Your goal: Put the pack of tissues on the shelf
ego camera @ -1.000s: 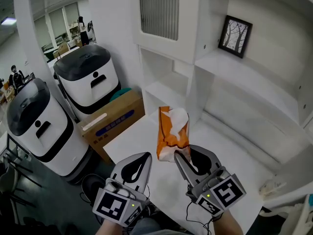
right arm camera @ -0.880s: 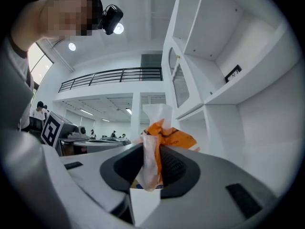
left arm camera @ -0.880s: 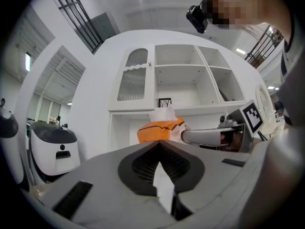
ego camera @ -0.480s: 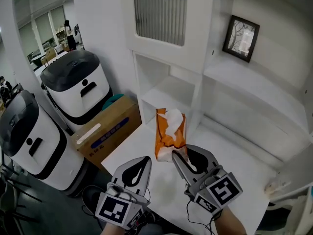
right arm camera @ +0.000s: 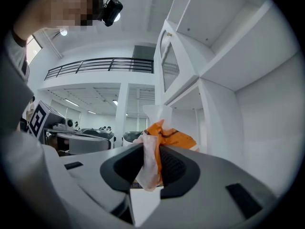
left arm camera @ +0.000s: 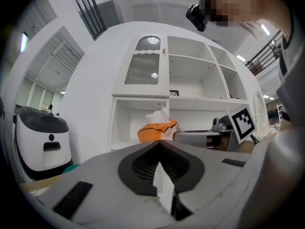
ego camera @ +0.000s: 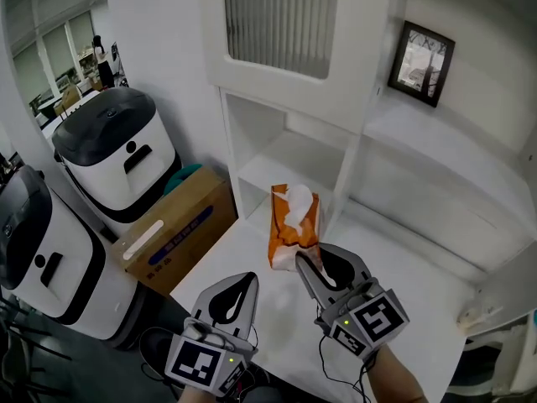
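Note:
The pack of tissues is orange with a white tissue sticking out of its top. It hangs in the air above the white counter, in front of the shelf unit's low open compartment. My right gripper is shut on the pack's near end flap, which the right gripper view shows pinched between the pads. My left gripper is beside it on the left, shut and holding nothing. From the left gripper view the pack shows ahead, before the shelves.
Left of the counter stand two white bins with black lids and a cardboard box. A ribbed-glass cabinet door hangs above the compartment. A framed picture stands on the upper right shelf.
Both grippers have moved forward toward the shelf unit, the right one carrying the pack. The open compartment now lies closer behind the pack. Neither grip has changed.

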The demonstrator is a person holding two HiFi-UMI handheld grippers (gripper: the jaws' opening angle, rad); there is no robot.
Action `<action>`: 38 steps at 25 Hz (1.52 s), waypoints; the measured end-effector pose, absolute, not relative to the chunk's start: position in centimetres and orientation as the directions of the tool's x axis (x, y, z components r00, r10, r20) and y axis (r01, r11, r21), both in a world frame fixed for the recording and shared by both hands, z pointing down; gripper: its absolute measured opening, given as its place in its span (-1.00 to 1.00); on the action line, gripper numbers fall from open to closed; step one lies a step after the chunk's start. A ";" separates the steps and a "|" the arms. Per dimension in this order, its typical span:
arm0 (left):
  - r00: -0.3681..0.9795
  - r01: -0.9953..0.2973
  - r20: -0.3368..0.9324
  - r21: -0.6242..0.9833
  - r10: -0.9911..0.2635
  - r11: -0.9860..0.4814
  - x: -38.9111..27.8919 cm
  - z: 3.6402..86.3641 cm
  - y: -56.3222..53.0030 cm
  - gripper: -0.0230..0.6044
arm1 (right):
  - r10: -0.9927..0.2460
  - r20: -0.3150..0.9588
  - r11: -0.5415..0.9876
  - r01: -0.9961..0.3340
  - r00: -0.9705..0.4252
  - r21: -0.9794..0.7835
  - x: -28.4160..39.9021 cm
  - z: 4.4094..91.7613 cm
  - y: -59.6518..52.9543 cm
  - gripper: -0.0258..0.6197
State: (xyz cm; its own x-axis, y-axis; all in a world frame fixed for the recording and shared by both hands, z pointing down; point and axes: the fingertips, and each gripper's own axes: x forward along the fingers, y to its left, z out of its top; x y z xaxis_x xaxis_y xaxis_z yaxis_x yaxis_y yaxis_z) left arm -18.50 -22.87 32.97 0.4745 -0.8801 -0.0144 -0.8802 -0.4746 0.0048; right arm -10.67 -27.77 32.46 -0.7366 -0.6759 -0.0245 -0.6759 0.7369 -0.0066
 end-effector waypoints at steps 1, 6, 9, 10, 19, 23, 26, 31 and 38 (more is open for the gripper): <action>0.477 -0.879 -0.013 0.007 -0.879 -0.477 -18.7 33.2 -23.1 -0.90 | -0.682 -0.022 0.732 -0.682 -0.731 -0.008 -10.8 32.7 -28.2 -0.60; 0.486 -0.873 -0.005 0.025 -0.874 -0.486 -19.3 33.8 -24.1 -0.90 | -0.716 -0.003 0.698 -0.715 -0.699 -0.018 -10.8 33.9 -30.1 -0.60; 0.486 -0.874 0.001 0.031 -0.874 -0.485 -19.8 34.2 -24.5 -0.90 | -0.729 0.012 0.684 -0.729 -0.684 -0.025 -10.9 34.7 -31.0 -0.60; 0.486 -0.874 0.002 0.034 -0.874 -0.485 -20.0 34.4 -24.7 -0.90 | -0.733 0.015 0.680 -0.733 -0.680 -0.027 -10.9 35.0 -31.2 -0.60; 0.495 -0.867 0.009 0.070 -0.869 -0.493 -20.6 35.6 -25.9 -0.90 | -0.757 0.004 0.653 -0.757 -0.653 0.009 -11.3 35.1 -32.3 -0.59; 0.500 -0.864 0.015 0.078 -0.866 -0.498 -20.6 36.0 -26.5 -0.90 | -0.759 -0.047 0.642 -0.759 -0.649 0.104 -11.7 33.4 -32.1 -0.59; 0.503 -0.862 0.018 0.082 -0.864 -0.501 -20.5 36.1 -26.8 -0.90 | -0.768 -0.047 0.633 -0.768 -0.638 0.097 -11.5 33.3 -33.0 -0.59; 0.502 -0.864 0.028 0.072 -0.864 -0.499 -20.6 36.2 -27.2 -0.90 | -0.803 -0.009 0.595 -0.803 -0.595 0.007 -10.5 34.8 -35.2 -0.59; 0.497 -0.866 0.034 0.074 -0.867 -0.494 -21.0 36.4 -27.8 -0.90 | -0.826 0.026 0.560 -0.826 -0.563 -0.063 -10.3 36.0 -36.9 -0.54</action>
